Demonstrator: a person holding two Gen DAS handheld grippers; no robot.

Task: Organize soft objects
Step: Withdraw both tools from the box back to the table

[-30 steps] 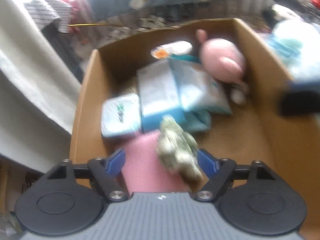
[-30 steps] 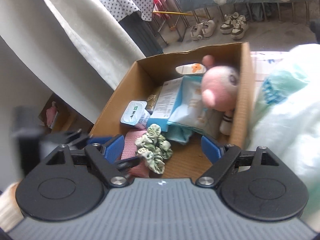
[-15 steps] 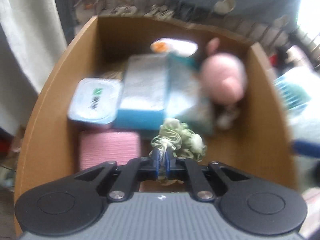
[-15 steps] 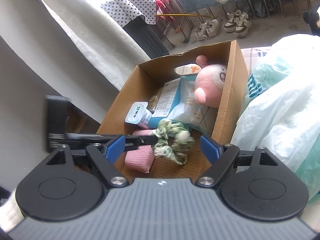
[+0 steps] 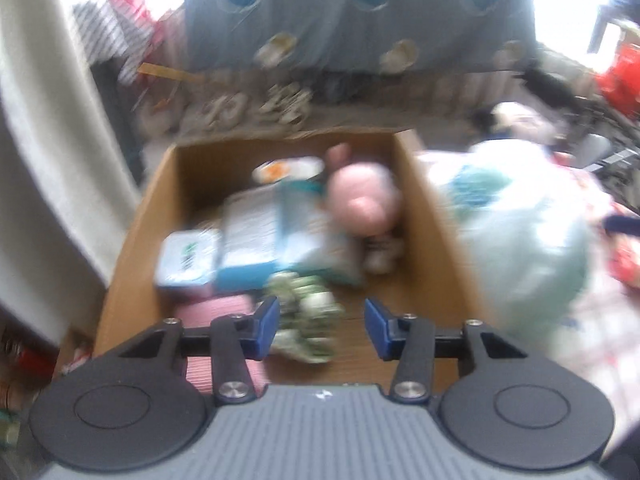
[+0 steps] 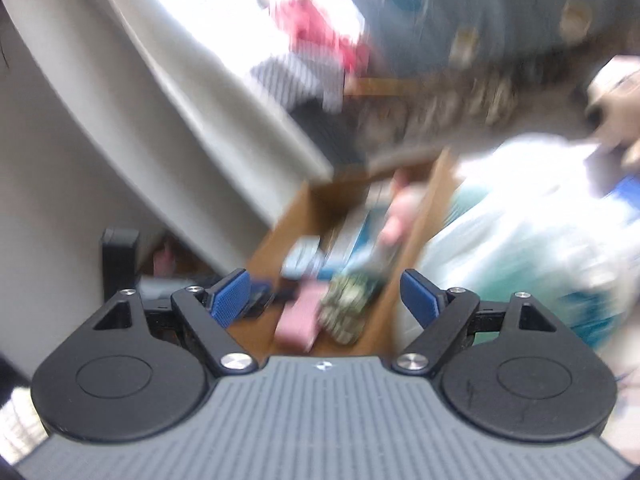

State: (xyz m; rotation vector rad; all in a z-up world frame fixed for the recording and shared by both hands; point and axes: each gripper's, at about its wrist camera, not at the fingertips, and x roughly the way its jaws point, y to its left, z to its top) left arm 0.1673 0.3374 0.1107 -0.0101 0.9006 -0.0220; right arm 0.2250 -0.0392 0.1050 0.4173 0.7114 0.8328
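A green floral scrunchie (image 5: pixel 308 312) lies on the floor of a cardboard box (image 5: pixel 136 240), beside a folded pink cloth (image 5: pixel 224 312). My left gripper (image 5: pixel 322 320) hangs just above the scrunchie. Its jaws are opening, and the blue pads stand on either side of the scrunchie without pressing it. A pink plush toy (image 5: pixel 360 200) sits at the box's far right. In the blurred right wrist view, my right gripper (image 6: pixel 326 292) stands wide open and holds nothing. It is outside the near end of the box, with the scrunchie (image 6: pixel 346 308) and pink cloth (image 6: pixel 298 320) beyond it.
Blue and white packs (image 5: pixel 252 240) and a white tub (image 5: pixel 186 256) fill the box's left and middle. A bulging pale plastic bag (image 5: pixel 520 248) presses against the box's right wall. A white curtain (image 6: pixel 180 92) hangs to the left, and shoes lie on the floor behind.
Half a second ago my left gripper was pinched on the scrunchie; its jaws have since parted and it has drawn back and up. The right gripper has swung back from the box.
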